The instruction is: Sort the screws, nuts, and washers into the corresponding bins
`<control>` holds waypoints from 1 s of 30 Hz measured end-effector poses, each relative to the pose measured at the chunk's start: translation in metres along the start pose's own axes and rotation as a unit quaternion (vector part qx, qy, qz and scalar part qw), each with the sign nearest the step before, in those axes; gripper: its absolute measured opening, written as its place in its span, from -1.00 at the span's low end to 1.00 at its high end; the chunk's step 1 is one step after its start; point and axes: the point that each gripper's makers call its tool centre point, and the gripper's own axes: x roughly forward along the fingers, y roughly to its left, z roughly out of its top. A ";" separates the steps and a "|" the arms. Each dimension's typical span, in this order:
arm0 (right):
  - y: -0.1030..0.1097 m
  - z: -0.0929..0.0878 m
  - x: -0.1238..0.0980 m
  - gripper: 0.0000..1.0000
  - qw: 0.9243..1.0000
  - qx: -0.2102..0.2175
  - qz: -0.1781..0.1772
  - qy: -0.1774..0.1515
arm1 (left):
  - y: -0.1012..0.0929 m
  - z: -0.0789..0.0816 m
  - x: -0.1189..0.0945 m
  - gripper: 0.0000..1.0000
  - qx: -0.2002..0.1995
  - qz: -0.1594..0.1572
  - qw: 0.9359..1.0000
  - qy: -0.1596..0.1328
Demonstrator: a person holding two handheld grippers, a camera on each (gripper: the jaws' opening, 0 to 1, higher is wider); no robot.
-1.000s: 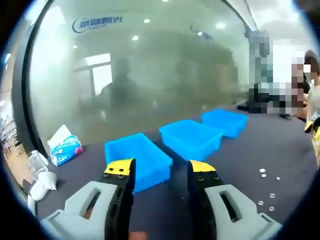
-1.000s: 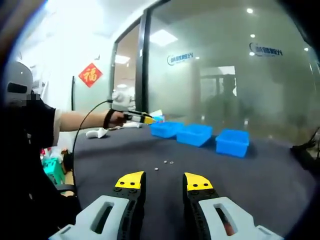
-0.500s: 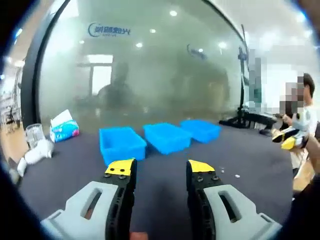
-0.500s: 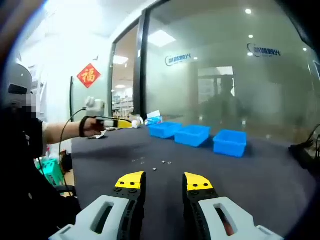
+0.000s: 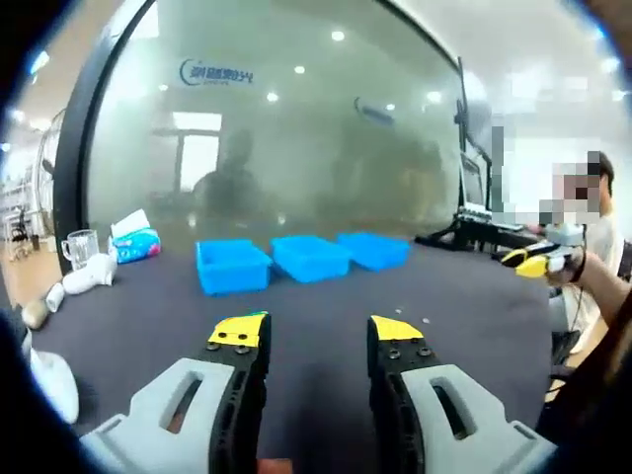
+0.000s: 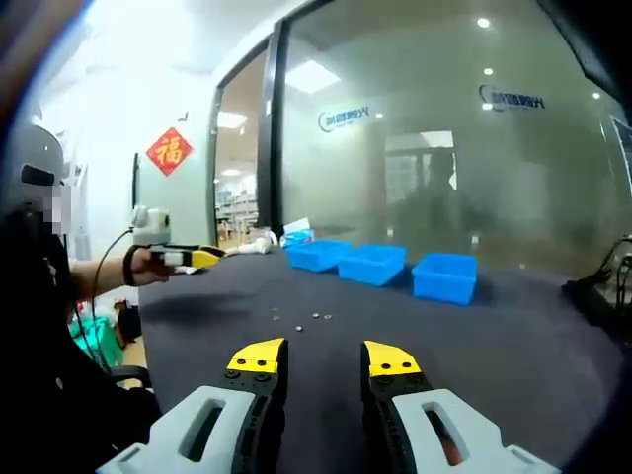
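Observation:
Three blue bins stand in a row at the far side of the dark table: in the left gripper view the left bin (image 5: pixel 232 267), the middle bin (image 5: pixel 309 256) and the right bin (image 5: pixel 373 249). The right gripper view shows the same row, the nearest being (image 6: pixel 443 276). Small metal parts (image 6: pixel 308 317) lie loose on the table ahead of my right gripper (image 6: pixel 324 357), which is open and empty. A few parts (image 5: pixel 413 317) lie just beyond my left gripper (image 5: pixel 316 331), also open and empty. The left gripper (image 6: pixel 188 258) appears at the left of the right gripper view, held above the table.
A glass wall runs behind the bins. A tissue pack (image 5: pixel 136 243), a glass cup (image 5: pixel 78 248) and white objects (image 5: pixel 89 276) sit at the table's left end. A person's hand with the other gripper (image 5: pixel 538 260) is at the right. Cables lie at the far right (image 6: pixel 597 286).
The left gripper has pulled back from the bins and levelled out, so they look smaller and farther. In the right gripper view the person's arm moved left, away from the bins.

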 end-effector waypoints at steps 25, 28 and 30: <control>0.005 -0.009 -0.002 -0.47 0.999 -0.024 0.005 0.020 | -0.051 -0.028 -0.007 -0.24 0.039 -0.139 0.985 0.096; 0.006 -0.012 -0.002 -0.47 0.999 -0.024 0.006 0.023 | -0.058 -0.025 0.002 -0.24 0.059 -0.156 0.980 0.109; 0.007 -0.012 -0.002 -0.47 0.999 -0.024 0.007 0.024 | -0.064 -0.020 0.010 -0.24 0.066 -0.170 0.976 0.116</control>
